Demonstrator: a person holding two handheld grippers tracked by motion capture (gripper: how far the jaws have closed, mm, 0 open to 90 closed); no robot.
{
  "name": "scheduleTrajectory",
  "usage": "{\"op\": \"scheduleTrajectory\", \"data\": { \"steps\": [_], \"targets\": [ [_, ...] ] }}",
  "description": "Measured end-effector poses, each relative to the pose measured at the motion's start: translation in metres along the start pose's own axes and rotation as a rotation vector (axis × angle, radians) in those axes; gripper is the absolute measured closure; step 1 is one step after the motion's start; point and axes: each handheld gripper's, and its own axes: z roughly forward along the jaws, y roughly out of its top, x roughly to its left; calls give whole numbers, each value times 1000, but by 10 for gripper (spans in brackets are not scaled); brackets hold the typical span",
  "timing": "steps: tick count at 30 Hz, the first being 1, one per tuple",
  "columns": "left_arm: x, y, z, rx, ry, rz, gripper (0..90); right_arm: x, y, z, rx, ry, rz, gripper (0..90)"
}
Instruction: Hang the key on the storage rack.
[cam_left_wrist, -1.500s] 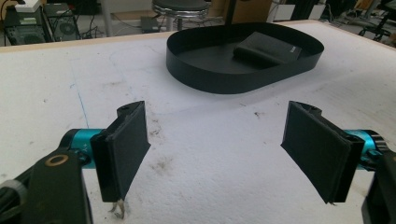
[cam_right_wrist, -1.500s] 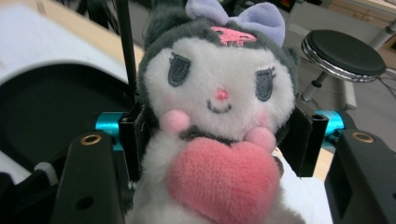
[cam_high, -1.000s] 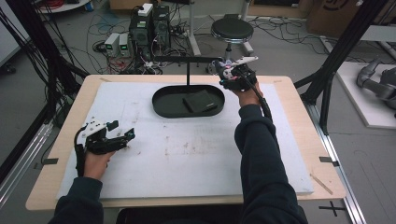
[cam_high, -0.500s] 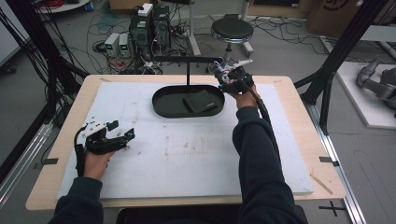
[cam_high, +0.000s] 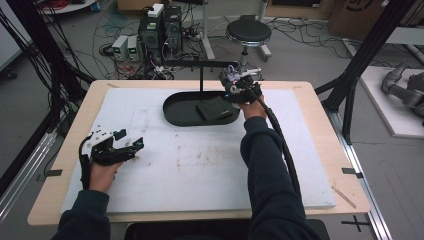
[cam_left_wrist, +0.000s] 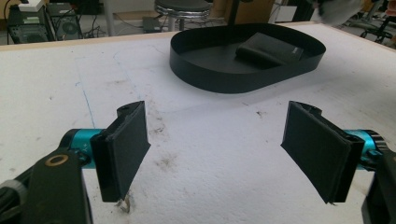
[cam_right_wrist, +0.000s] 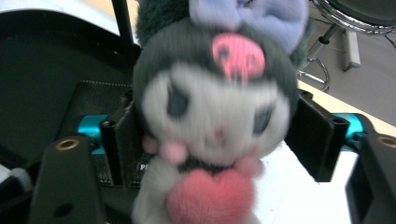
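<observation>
My right gripper (cam_high: 234, 84) is shut on a small plush toy (cam_right_wrist: 215, 116): dark grey hood, white face, pink skull mark, lilac ears and a pink heart. It hangs at the right end of the black oval tray (cam_high: 172, 112), close under the arm of a black T-shaped stand (cam_high: 201, 70). A black wallet (cam_high: 216, 108) lies flat inside the tray (cam_left_wrist: 224, 79). My left gripper (cam_high: 131, 142) rests low over the white mat at the front left. Its jaws stand wide apart with nothing between them (cam_left_wrist: 219, 154).
The white foam mat (cam_high: 200, 160) covers most of the wooden table (cam_high: 320, 120). Black frame posts (cam_high: 360, 60) rise at both sides. A stool (cam_high: 248, 33) and electronics boxes (cam_high: 160, 25) with cables stand on the floor beyond the far edge.
My right gripper with the plush toy has shifted slightly toward the stand's arm. The left gripper has stayed put.
</observation>
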Motion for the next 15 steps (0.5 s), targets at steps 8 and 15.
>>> {"op": "scheduleTrajectory", "data": {
  "steps": [8,15],
  "targets": [
    [-1,0,0,1,-1,1,222,-10,3,-31,-57,54,-14,216],
    [-2,0,0,-1,-4,1,222,-23,-14,-74,-107,112,-44,220]
  ]
}}
